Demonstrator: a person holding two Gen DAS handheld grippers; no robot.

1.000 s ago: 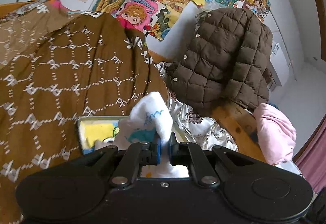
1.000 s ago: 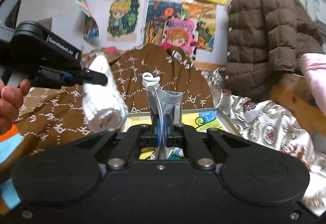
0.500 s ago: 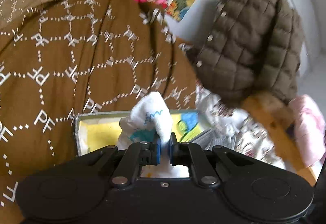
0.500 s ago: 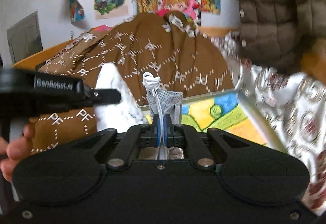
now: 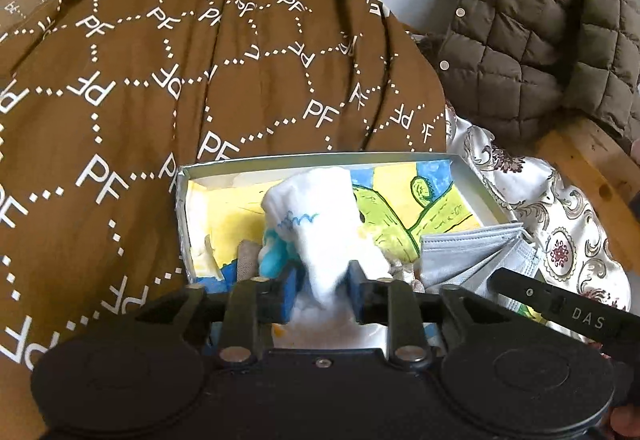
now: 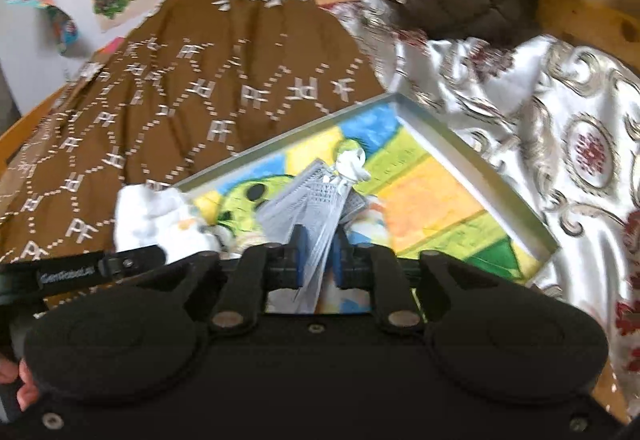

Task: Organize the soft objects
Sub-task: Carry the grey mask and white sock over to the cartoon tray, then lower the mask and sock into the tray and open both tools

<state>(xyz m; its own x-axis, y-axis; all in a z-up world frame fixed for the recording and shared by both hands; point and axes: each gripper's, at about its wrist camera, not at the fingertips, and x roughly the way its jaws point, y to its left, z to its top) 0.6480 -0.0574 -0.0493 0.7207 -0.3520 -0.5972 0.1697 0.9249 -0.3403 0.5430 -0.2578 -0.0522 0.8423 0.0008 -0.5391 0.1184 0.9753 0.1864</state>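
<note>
Sock (image 5: pixel 320 224): we are letting it go; the left gripper (image 5: pixel 322 288) is now spreading, fingers apart, cloth sagging between them over the box (image 5: pixel 320 160).
Mask (image 6: pixel 316 208): the right gripper (image 6: pixel 318 264) is opening too, mask slack between its fingers.
Meaning: we are dropping both into the box; withdrawing comes next.

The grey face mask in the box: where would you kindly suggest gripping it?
Grip the grey face mask across its folded pleats near the box's right wall, coming from above; its free edge fans upward, giving tongs a thin stack to pinch.
</note>
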